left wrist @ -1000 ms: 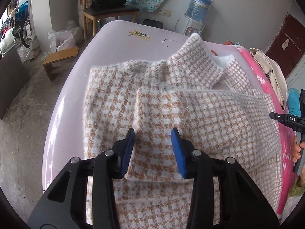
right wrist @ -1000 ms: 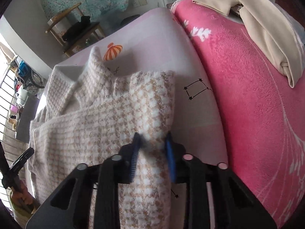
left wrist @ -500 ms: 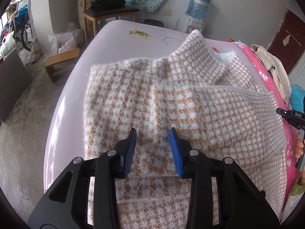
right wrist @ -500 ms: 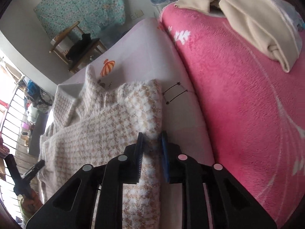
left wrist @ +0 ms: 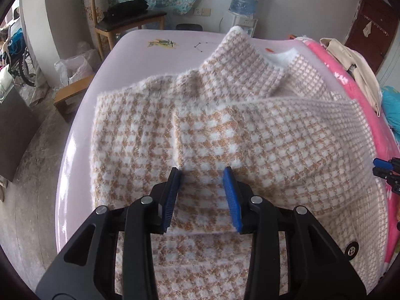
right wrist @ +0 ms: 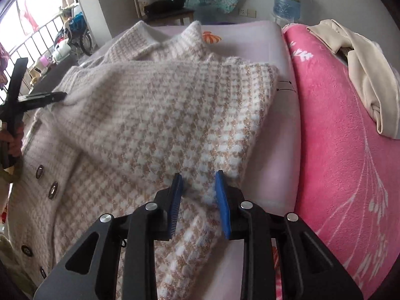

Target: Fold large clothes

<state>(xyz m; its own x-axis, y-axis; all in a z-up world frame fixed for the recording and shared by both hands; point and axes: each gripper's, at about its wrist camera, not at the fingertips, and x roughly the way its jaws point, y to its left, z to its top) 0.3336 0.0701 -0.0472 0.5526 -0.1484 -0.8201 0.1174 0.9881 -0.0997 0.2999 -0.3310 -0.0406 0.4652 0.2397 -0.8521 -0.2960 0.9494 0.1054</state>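
A pale lilac bed sheet [left wrist: 140,50] covers the mattress, with a pink fleece blanket [right wrist: 345,150] along its right side and a cream garment [right wrist: 362,75] lying on the pink. A fluffy tan-and-white houndstooth coat [left wrist: 262,137] lies spread across the lilac sheet, collar toward the far wall, a row of metal snap buttons [right wrist: 53,190] down its front, one sleeve folded across the body. The left gripper [left wrist: 203,195] hovers over the sleeve cuff, its jaws moderately parted with the cuff between the blue pads; whether they press on it I cannot tell. The right gripper [right wrist: 198,201] has jaws narrowly parted, lately widened then eased slightly inward, the coat's side fold between them with gaps showing beside the pads
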